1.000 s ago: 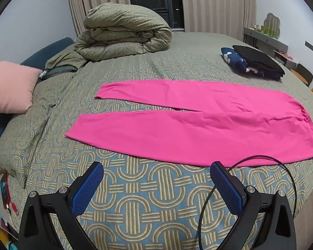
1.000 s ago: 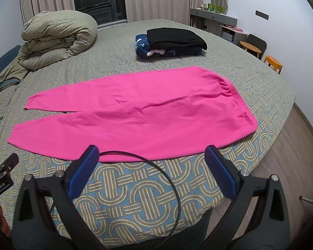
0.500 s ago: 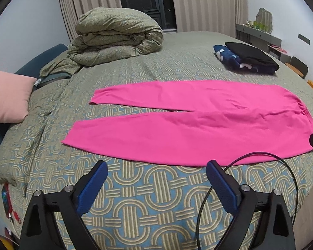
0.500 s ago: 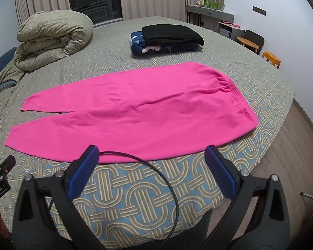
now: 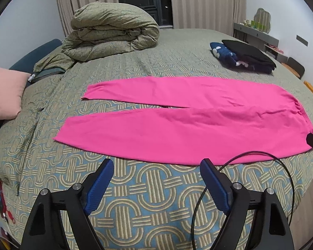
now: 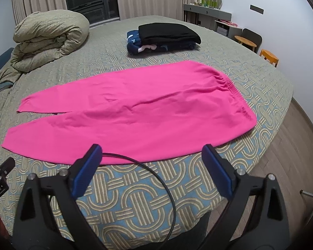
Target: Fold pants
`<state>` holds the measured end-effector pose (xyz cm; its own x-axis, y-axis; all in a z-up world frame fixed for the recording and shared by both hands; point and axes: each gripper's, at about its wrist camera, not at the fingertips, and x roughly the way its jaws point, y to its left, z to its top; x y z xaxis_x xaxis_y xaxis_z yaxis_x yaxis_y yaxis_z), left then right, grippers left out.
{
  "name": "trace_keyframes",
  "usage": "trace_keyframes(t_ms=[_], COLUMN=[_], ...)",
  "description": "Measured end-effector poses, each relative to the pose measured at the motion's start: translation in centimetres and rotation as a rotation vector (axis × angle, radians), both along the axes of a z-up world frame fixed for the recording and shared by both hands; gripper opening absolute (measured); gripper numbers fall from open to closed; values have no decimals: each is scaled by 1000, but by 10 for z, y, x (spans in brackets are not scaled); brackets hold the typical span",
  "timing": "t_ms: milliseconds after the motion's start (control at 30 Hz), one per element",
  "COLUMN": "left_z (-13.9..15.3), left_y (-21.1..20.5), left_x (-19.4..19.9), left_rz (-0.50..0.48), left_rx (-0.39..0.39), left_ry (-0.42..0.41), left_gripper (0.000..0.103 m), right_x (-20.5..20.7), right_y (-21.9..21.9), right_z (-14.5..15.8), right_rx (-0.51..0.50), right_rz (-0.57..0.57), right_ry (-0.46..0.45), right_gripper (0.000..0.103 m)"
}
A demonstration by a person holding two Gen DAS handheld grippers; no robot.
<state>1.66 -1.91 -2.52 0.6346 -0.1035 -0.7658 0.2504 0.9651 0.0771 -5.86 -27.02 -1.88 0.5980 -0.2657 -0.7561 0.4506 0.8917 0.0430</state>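
Bright pink pants (image 5: 177, 120) lie flat on the patterned bed cover (image 5: 135, 187), legs pointing left, waistband at the right. They also show in the right wrist view (image 6: 135, 112), with the elastic waistband (image 6: 237, 95) near the bed's right edge. My left gripper (image 5: 156, 166) is open and empty, just short of the near leg's front edge. My right gripper (image 6: 152, 152) is open and empty, at the front edge of the pants near the hip. A black cable (image 6: 156, 173) loops over the bed between the fingers.
A rolled green duvet (image 5: 112, 31) sits at the back left. A stack of folded dark clothes (image 6: 162, 35) lies at the back right. A pink pillow (image 5: 4, 91) is at the left. Wooden floor (image 6: 292, 156), stools (image 6: 269, 56) and a dresser (image 6: 208, 16) lie right of the bed.
Both grippers have drawn slightly closer to the front edge of the pants and the views have shifted a little. The pants have not moved. Both stay open.
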Motion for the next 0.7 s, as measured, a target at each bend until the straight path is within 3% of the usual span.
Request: trace_keyframes(t_ms=[700], left_z=[0], left_y=[5], left_x=[1], left_rz=[-23], left_rx=[-12], left_ry=[-10], left_gripper=[85], right_x=[1], right_y=[-1], right_z=[-2], right_rx=[-5], right_rz=[1], right_ry=[5], right_gripper=[85])
